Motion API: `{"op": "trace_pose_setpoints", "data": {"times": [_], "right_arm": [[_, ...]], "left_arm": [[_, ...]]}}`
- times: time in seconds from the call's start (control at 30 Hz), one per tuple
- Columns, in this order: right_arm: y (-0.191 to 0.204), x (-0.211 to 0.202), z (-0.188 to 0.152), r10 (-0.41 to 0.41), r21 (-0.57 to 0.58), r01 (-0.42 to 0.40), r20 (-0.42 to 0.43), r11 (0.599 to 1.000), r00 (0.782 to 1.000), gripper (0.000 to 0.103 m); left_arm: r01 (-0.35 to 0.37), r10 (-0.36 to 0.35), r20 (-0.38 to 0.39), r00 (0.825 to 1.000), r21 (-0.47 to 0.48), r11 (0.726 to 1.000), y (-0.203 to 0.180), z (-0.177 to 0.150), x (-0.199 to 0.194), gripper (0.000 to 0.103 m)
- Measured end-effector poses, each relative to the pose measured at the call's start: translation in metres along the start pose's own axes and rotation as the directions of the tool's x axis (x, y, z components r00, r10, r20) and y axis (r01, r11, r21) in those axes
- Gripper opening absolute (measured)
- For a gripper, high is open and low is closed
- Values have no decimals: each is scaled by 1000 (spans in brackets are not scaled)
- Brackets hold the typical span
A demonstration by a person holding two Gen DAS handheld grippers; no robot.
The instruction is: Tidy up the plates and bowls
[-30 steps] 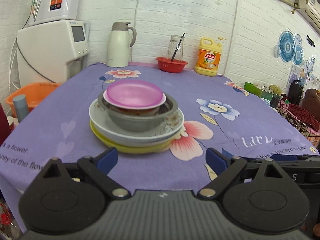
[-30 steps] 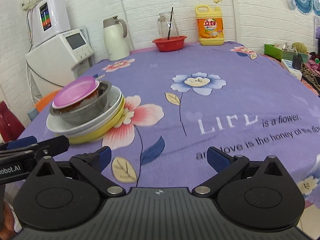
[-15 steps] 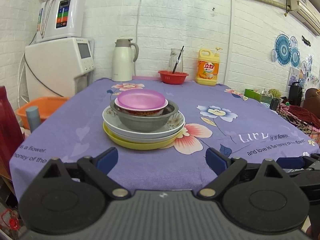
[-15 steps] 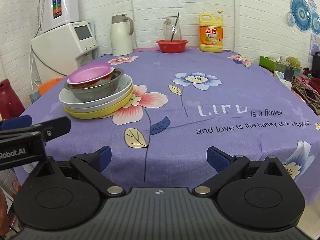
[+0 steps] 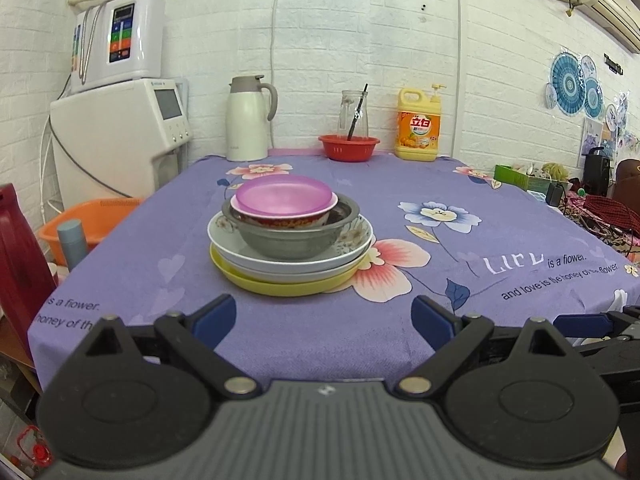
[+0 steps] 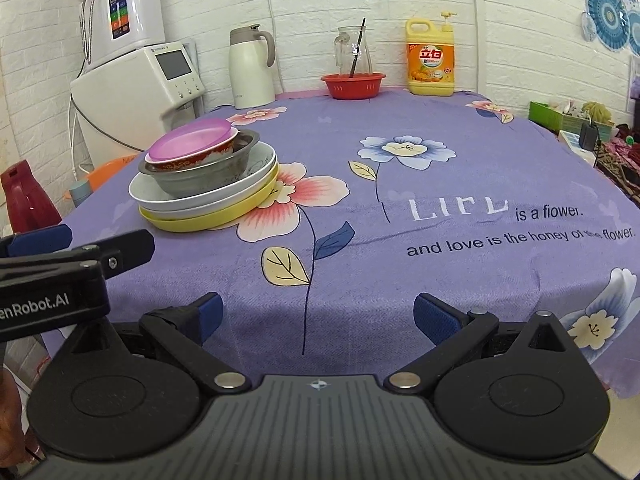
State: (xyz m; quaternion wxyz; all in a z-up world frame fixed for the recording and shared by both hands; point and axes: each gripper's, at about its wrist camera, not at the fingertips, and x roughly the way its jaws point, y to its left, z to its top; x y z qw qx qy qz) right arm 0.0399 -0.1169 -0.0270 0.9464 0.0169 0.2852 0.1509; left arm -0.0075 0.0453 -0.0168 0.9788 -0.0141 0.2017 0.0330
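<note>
Stack of dishes sits on the left-centre of the table, on the purple floral tablecloth [image 5: 400,312]; five pieces, nested. Top: pink bowl [image 5: 285,196], shallow, matte, translucent-looking rim; it rests in a white bowl with red patterned band [image 5: 280,221]; that sits in a grey metal bowl [image 5: 294,240], dull finish; beneath, a white plate [image 5: 296,266] with faint floral print on its rim; at the base a yellow plate [image 5: 280,285], edge showing on the near side. Stack upright, slightly off-centre.

Left gripper [image 5: 323,318] fingers spread wide, nothing between them, near table edge, short of the stack; right gripper [image 6: 316,316] likewise spread, holding nothing, over the tablecloth's near edge, stack well to its left.

Back edge: white thermos jug [image 5: 248,120], red basket [image 5: 349,147], yellow detergent bottle [image 5: 418,124].
</note>
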Motion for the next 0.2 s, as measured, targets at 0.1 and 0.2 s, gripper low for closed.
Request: {"op": "trace_pose_setpoints", "data": {"times": [0.1, 0.2], "right_arm": [[0, 1, 0, 9, 3, -9, -7, 1000, 1000, 103], [4, 1, 0, 8, -6, -8, -3, 1000, 1000, 103]], "left_arm": [[12, -12, 4, 1000, -3, 1000, 0, -1, -1, 93], [17, -17, 4, 1000, 1, 1000, -1, -1, -2, 93]]}}
